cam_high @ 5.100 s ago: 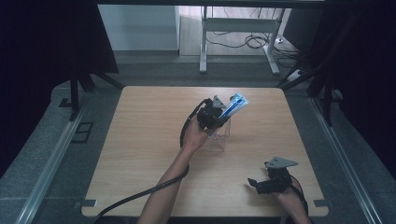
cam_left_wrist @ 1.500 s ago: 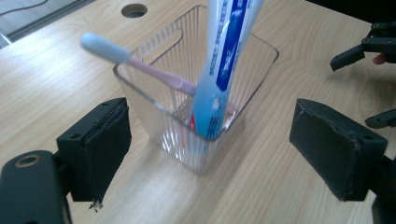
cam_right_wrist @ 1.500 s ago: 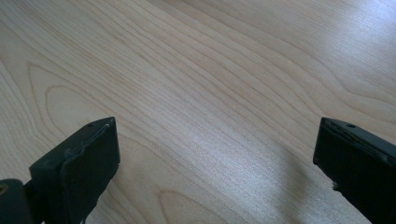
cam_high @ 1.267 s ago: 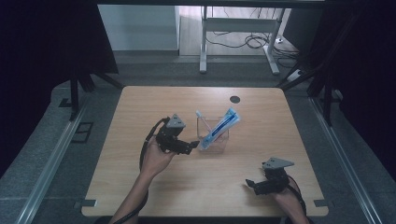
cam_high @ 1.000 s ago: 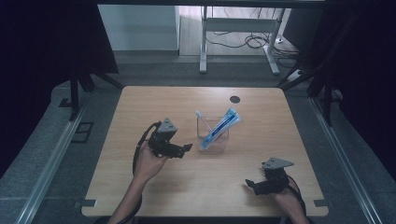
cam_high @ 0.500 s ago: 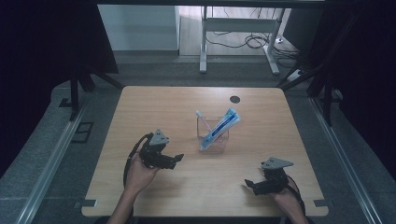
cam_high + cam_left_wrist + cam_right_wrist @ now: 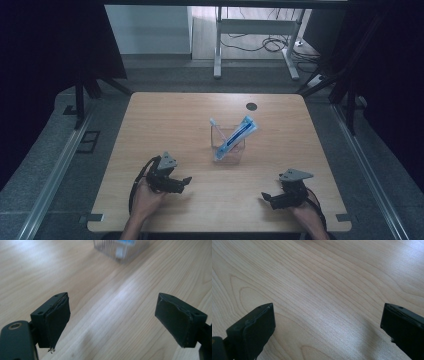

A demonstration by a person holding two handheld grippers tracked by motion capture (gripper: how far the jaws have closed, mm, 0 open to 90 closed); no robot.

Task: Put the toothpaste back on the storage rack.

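Note:
A clear plastic cup point(image 7: 228, 148) stands near the middle of the wooden table point(image 7: 165, 125). A blue-and-white toothpaste tube point(image 7: 238, 135) leans in it, and a thin toothbrush point(image 7: 215, 128) sticks up beside the tube. My left gripper point(image 7: 185, 181) rests low at the front left, open and empty, pointing right toward the cup. In the left gripper view the cup point(image 7: 120, 250) is blurred at the top, beyond the open left gripper point(image 7: 121, 322). My right gripper point(image 7: 265, 197) sits at the front right, open and empty. In the right gripper view the right gripper point(image 7: 327, 330) has bare wood between its jaws.
A small dark round hole point(image 7: 251, 106) marks the table's far side. Beyond the table stand a metal frame point(image 7: 252, 40) and loose cables point(image 7: 260, 45) on the floor. Dark curtains hang on both sides.
My left gripper let go of the toothpaste tube in the cup and drew back toward the front left, now open and empty. The right gripper stayed put.

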